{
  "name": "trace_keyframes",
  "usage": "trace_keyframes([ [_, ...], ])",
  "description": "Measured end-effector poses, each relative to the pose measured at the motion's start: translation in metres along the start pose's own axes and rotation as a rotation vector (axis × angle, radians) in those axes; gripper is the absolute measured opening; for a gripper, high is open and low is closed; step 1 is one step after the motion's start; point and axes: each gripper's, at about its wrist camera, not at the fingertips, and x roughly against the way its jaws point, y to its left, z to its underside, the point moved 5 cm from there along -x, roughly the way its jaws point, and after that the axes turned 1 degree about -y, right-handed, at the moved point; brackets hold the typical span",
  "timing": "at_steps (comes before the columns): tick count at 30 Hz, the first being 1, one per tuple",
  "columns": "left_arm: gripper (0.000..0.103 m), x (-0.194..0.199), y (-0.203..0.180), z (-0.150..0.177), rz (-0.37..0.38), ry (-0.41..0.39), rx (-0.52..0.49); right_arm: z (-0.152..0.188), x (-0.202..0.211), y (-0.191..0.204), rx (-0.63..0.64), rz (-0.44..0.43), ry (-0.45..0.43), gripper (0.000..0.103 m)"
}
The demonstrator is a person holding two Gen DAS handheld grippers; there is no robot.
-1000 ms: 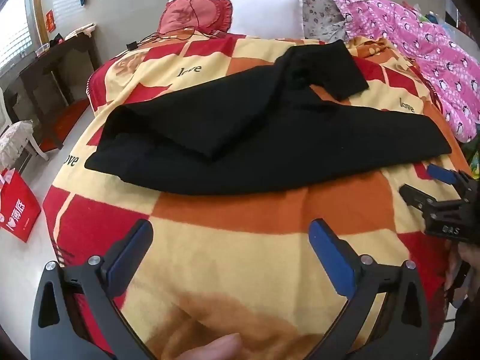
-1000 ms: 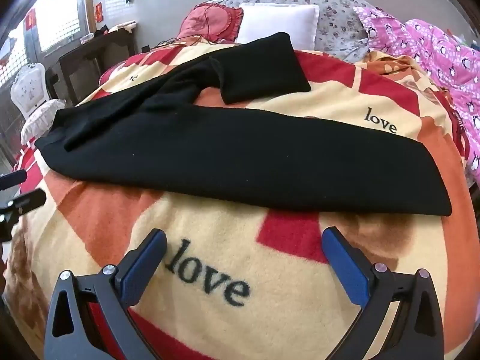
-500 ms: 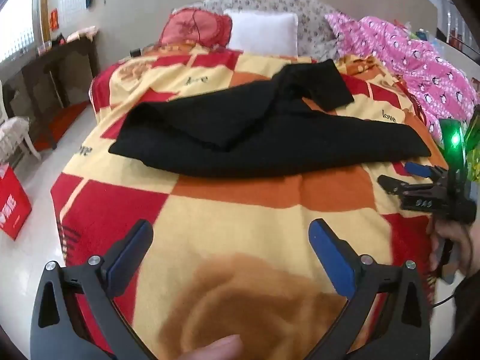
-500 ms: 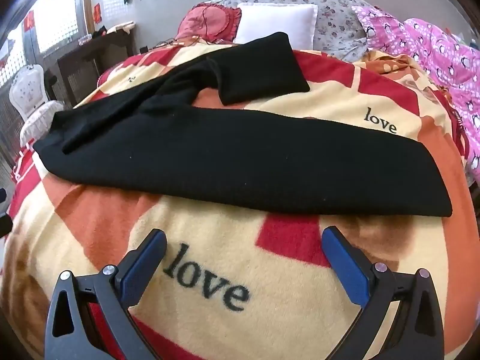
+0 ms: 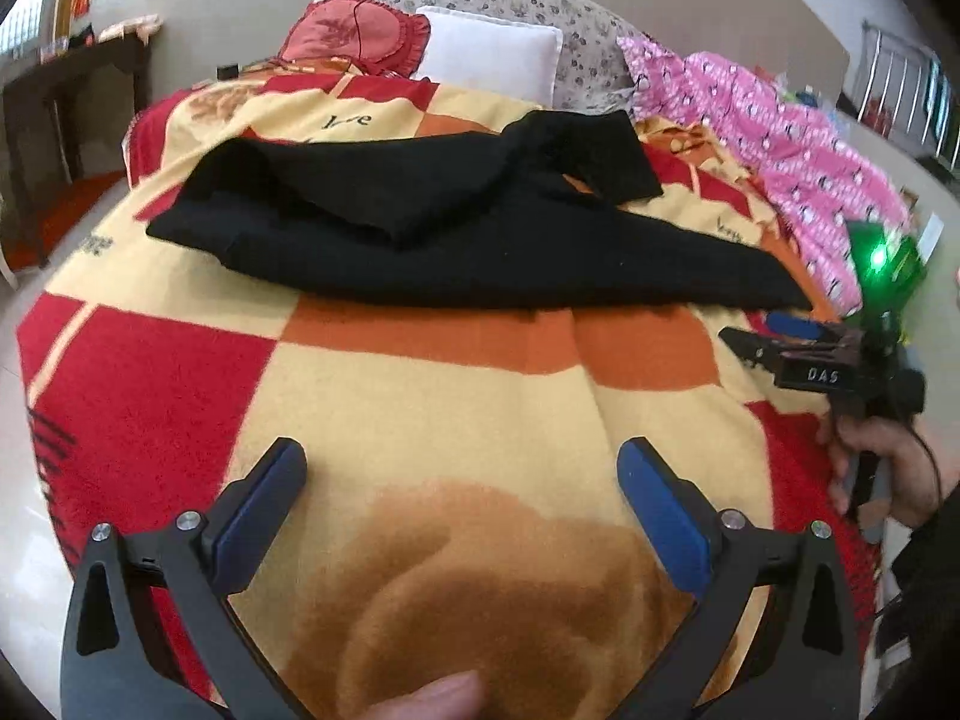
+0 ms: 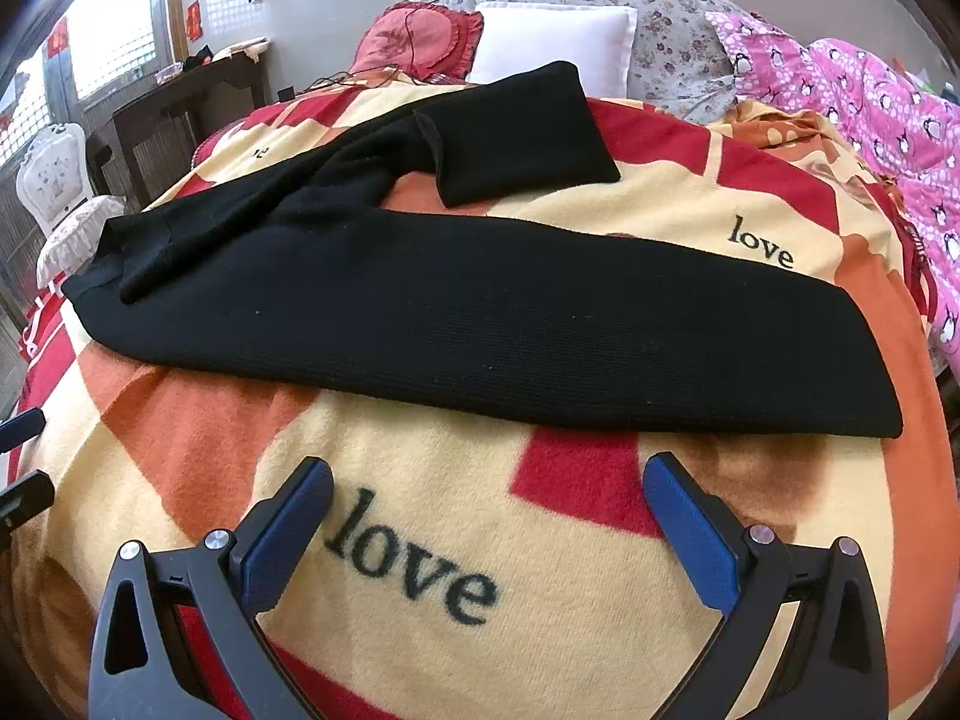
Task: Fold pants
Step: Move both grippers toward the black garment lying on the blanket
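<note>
Both tongs [image 5: 459,474] [image 6: 489,489] gape above blanket [image 6: 420,540], clear of pants [image 6: 480,324].

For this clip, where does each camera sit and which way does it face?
Left wrist: on the left gripper, jaws open, above the blanket, facing the black pants; a fingertip, the right gripper and its hand show.
Right wrist: on the right gripper, jaws open, nearer the pants.
Shared: pants, blanket, white pillow.
</note>
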Motion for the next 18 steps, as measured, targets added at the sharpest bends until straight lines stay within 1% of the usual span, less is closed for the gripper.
trace_keyframes([
  [3, 0.103, -0.001, 0.002, 0.000, 0.016, 0.002, 0.020, -0.001, -0.001, 0.001, 0.011, -0.003, 0.021, 0.103],
  [5, 0.103, -0.001, 0.001, 0.000, 0.019, 0.007, 0.017, -0.004, -0.002, 0.000, 0.034, -0.010, 0.064, 0.102],
  [6, 0.103, -0.001, 0.001, 0.000, 0.025, 0.006, 0.017, -0.007, -0.004, -0.004, 0.037, 0.000, 0.080, 0.103],
  [8, 0.103, 0.000, 0.003, -0.001, 0.040, 0.008, 0.022, -0.011, -0.007, -0.017, 0.016, 0.043, 0.077, 0.103],
  [10, 0.103, -0.001, 0.004, -0.002, 0.053, 0.014, 0.021, -0.012, -0.011, -0.027, -0.009, 0.013, 0.069, 0.103],
  [13, 0.103, -0.001, 0.007, -0.003, 0.042, 0.019, -0.002, -0.013, -0.013, -0.029, -0.008, 0.016, 0.067, 0.103],
  [16, 0.103, -0.001, 0.017, -0.005, 0.040, 0.019, -0.004, -0.013, -0.012, -0.029, -0.009, 0.016, 0.066, 0.103],
  [18, 0.103, -0.001, 0.021, -0.005, 0.058, 0.024, 0.004, -0.014, -0.013, -0.030, -0.008, 0.019, 0.065, 0.102],
])
